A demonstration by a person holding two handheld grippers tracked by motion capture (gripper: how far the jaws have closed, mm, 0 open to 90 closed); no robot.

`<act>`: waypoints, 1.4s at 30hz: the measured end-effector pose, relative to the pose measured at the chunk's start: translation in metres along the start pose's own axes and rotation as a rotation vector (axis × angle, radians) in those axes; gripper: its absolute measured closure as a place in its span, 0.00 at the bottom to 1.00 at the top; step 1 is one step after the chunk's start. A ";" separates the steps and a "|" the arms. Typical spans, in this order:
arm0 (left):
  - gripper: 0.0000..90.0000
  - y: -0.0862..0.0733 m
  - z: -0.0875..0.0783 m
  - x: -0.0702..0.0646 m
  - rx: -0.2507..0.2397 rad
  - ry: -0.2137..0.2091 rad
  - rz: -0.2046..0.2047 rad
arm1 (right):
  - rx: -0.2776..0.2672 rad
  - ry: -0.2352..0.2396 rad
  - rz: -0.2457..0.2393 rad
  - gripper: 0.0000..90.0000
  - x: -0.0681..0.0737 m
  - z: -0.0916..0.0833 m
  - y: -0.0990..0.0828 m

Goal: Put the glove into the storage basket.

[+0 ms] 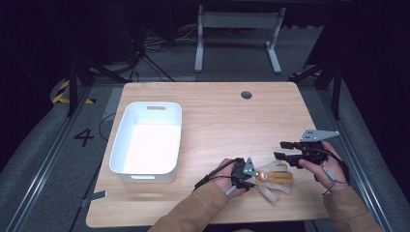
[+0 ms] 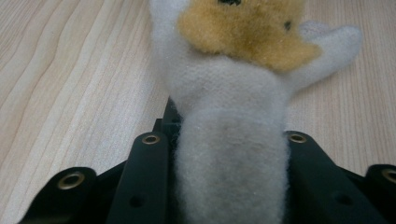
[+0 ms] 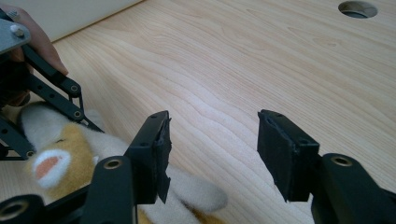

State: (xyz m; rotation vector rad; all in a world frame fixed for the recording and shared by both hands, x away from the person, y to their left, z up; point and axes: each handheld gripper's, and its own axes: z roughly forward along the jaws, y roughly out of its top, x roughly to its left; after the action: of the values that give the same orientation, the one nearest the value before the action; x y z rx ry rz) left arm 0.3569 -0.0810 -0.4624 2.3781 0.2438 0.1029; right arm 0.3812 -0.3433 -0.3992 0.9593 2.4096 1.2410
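Observation:
A white and tan plush toy [image 1: 276, 179] lies on the wooden table [image 1: 227, 121] near its front edge. My left gripper [image 1: 252, 181] comes at it from the left and is shut on a white limb of the toy. In the left gripper view that limb [image 2: 231, 154] is squeezed between the two black jaws of the left gripper [image 2: 229, 140]. My right gripper [image 1: 282, 150] hovers just right of and above the toy, open with nothing between its jaws. In the right gripper view the open right gripper [image 3: 212, 140] looks past the toy's face [image 3: 56, 156] and the left gripper [image 3: 46, 91].
A white plastic bin [image 1: 118, 140] stands on the left part of the table. A round cable hole [image 1: 246, 94] sits near the far edge. Bare wood lies between the bin and the hands. A desk frame stands on the floor beyond.

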 end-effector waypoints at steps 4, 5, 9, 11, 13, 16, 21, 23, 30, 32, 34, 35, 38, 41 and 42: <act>0.77 0.000 0.000 0.000 -0.001 -0.002 -0.003 | -0.003 -0.004 0.004 0.50 -0.001 -0.001 0.000; 0.77 0.000 0.000 0.000 0.000 -0.001 -0.004 | -0.002 -0.006 0.005 0.50 -0.001 -0.002 0.000; 0.78 0.000 0.000 0.000 -0.001 -0.002 -0.011 | -0.004 -0.009 0.005 0.50 -0.002 -0.002 0.000; 0.78 0.000 0.000 0.000 -0.003 -0.002 -0.017 | -0.008 -0.010 0.007 0.50 -0.002 -0.002 0.000; 0.78 0.000 0.000 0.000 -0.009 -0.002 -0.026 | -0.011 -0.010 0.009 0.50 -0.003 -0.003 0.000; 0.78 0.000 0.000 0.000 -0.007 -0.004 -0.031 | -0.009 -0.013 0.012 0.51 -0.003 -0.003 0.000; 0.79 0.000 -0.003 0.002 -0.011 -0.013 -0.058 | -0.015 -0.018 0.016 0.51 -0.005 -0.004 -0.001; 0.79 0.000 -0.005 0.003 -0.013 -0.013 -0.067 | -0.016 -0.019 0.017 0.51 -0.005 -0.005 -0.001; 0.80 0.001 -0.012 0.003 -0.022 -0.022 -0.079 | -0.016 -0.019 0.026 0.50 -0.007 -0.006 -0.002; 0.80 0.001 -0.013 0.003 -0.020 -0.024 -0.086 | -0.016 -0.020 0.027 0.50 -0.007 -0.006 -0.002; 0.80 0.002 -0.017 0.004 -0.023 -0.021 -0.092 | -0.016 -0.022 0.031 0.50 -0.008 -0.006 -0.002; 0.80 0.002 -0.017 0.004 -0.023 -0.021 -0.092 | -0.018 -0.021 0.032 0.50 -0.008 -0.006 -0.002; 0.80 0.002 -0.021 0.006 -0.029 -0.020 -0.099 | -0.020 -0.024 0.032 0.50 -0.009 -0.007 -0.002; 0.80 0.002 -0.025 0.008 -0.043 -0.015 -0.105 | -0.018 -0.026 0.036 0.50 -0.010 -0.007 -0.003; 0.80 0.002 -0.026 0.008 -0.045 -0.016 -0.108 | -0.018 -0.026 0.038 0.50 -0.010 -0.007 -0.003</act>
State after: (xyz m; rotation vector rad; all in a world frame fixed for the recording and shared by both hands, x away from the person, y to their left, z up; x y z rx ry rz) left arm 0.3612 -0.0638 -0.4420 2.3155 0.3576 0.0382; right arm 0.3837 -0.3552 -0.3983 1.0144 2.3668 1.2527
